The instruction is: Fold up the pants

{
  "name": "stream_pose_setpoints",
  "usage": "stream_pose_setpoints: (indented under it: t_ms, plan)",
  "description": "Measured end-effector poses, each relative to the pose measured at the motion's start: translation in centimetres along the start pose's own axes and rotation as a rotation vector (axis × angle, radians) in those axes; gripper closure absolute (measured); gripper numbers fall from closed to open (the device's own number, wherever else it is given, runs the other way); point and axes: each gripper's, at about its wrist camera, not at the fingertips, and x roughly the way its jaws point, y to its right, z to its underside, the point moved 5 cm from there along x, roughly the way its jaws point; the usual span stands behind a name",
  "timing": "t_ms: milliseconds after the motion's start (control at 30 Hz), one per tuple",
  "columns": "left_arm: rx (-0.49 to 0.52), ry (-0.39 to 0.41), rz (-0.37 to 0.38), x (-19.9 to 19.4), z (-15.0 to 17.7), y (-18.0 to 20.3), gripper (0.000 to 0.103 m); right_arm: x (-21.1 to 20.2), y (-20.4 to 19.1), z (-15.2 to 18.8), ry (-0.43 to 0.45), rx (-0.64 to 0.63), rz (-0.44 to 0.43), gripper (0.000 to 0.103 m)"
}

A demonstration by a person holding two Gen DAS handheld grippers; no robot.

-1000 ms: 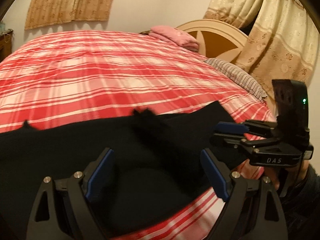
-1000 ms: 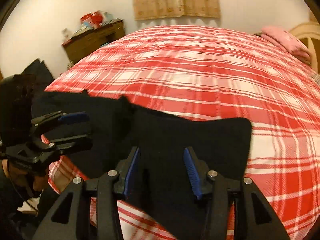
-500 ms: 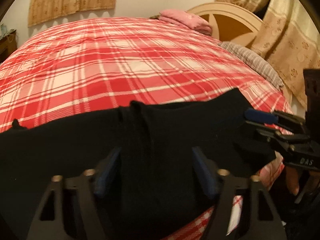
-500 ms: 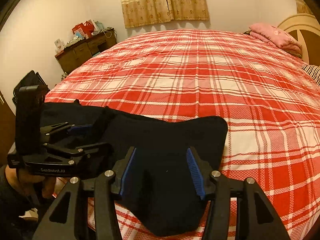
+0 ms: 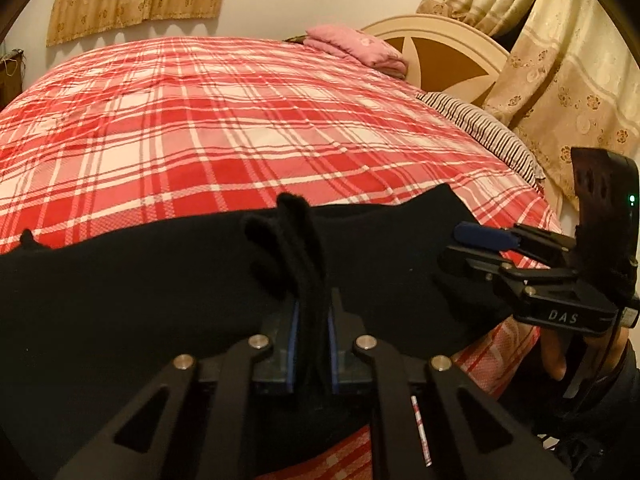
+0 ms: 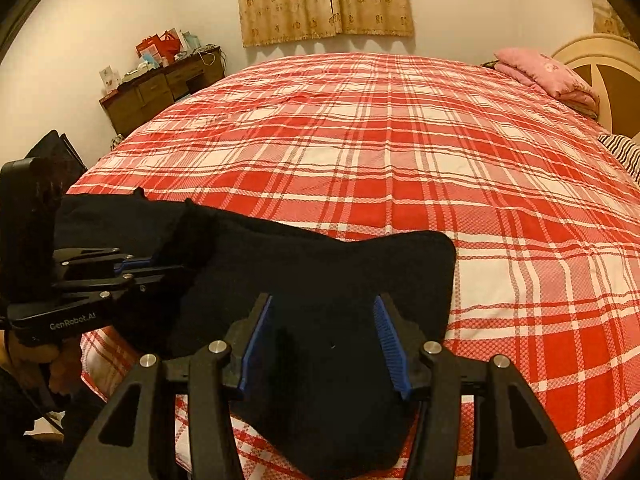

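Observation:
Black pants (image 5: pixel 140 280) lie across the near edge of a red plaid bed. My left gripper (image 5: pixel 312 312) is shut on a pinched-up ridge of their fabric, which stands up between the blue pads. From the right wrist view the same gripper (image 6: pixel 160 266) shows at the left, biting into the cloth. My right gripper (image 6: pixel 324 320) stands about half open over the right end of the pants (image 6: pixel 340 264). Fabric lies flat between its fingers and the pads are not pressing on it. In the left wrist view it (image 5: pixel 480 248) sits at the pants' right end.
The red plaid bedspread (image 6: pixel 400 140) stretches far beyond the pants. A pink folded blanket (image 5: pixel 356 46) and a striped pillow (image 5: pixel 488 136) lie by the cream headboard (image 5: pixel 436 52). A wooden dresser (image 6: pixel 160 88) stands at the far left wall. A hand holds each gripper handle.
My left gripper's jaws went from wide open to shut, bunching a ridge of black fabric between them. The right gripper kept about the same width over the pants.

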Motion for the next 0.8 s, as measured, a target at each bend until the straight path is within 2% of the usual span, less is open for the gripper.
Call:
stream_pose_setpoints:
  t_ms: [167, 367, 533, 700, 800]
  plan:
    - [-0.01, 0.039, 0.019, -1.3, -0.5, -0.3, 0.091, -0.2, -0.3, -0.1, 0.008, 0.002, -0.006, 0.05]
    - [-0.041, 0.07, 0.001, -3.2, -1.1, -2.0, 0.091, -1.0, -0.3, -0.5, 0.052, 0.011, -0.013, 0.049]
    - [-0.092, 0.042, -0.031, -3.1, -0.2, -4.3, 0.091, -1.6, 0.2, -0.8, 0.083, 0.032, -0.002, 0.049]
    - [-0.121, 0.022, -0.04, -3.0, 1.0, -5.2, 0.091, -1.3, 0.0, -0.5, 0.073, 0.027, -0.01, 0.049]
    - [-0.134, 0.027, -0.035, -3.0, 1.1, -5.5, 0.091, -0.4, -0.5, -0.1, 0.032, 0.014, -0.05, 0.049]
